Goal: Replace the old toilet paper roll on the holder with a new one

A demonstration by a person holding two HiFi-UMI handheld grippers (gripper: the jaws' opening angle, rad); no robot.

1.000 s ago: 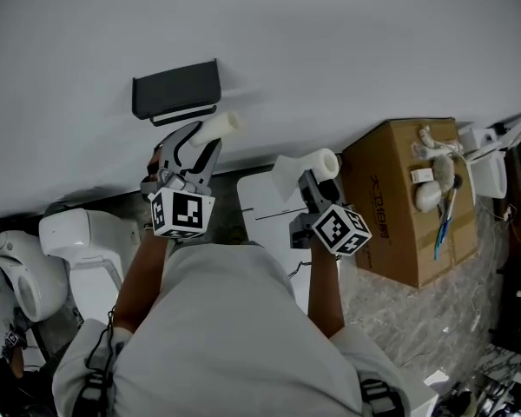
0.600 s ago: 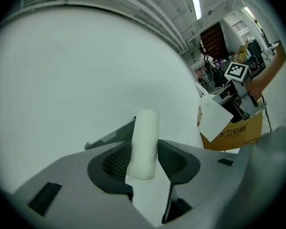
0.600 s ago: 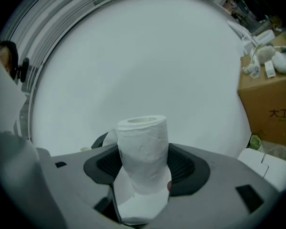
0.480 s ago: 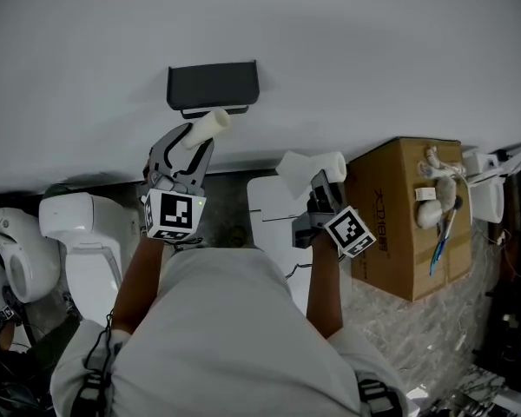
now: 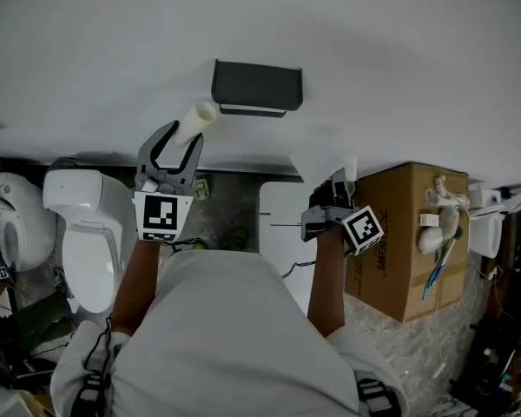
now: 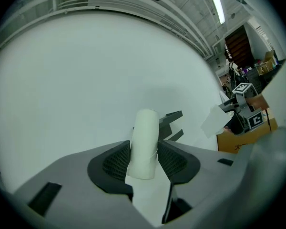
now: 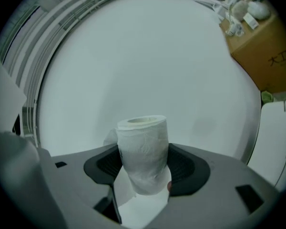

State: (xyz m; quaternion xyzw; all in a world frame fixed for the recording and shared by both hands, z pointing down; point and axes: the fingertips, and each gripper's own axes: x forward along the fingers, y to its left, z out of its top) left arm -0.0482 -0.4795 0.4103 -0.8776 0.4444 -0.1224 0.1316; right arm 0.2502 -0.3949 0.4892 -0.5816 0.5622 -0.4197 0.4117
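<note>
Toilet paper roll [image 7: 143,149], new, is being held across its middle by the right claw [image 7: 143,167], near the wall holder [image 5: 257,86]; soft, light, crushable, probably best gripped gently. Stiff bare tube [image 6: 144,137] is being clamped by left claw [image 6: 144,160].

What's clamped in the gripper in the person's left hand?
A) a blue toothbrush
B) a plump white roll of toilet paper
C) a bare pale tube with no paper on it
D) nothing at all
C: the left gripper has its jaws shut on the bare pale tube.
</note>
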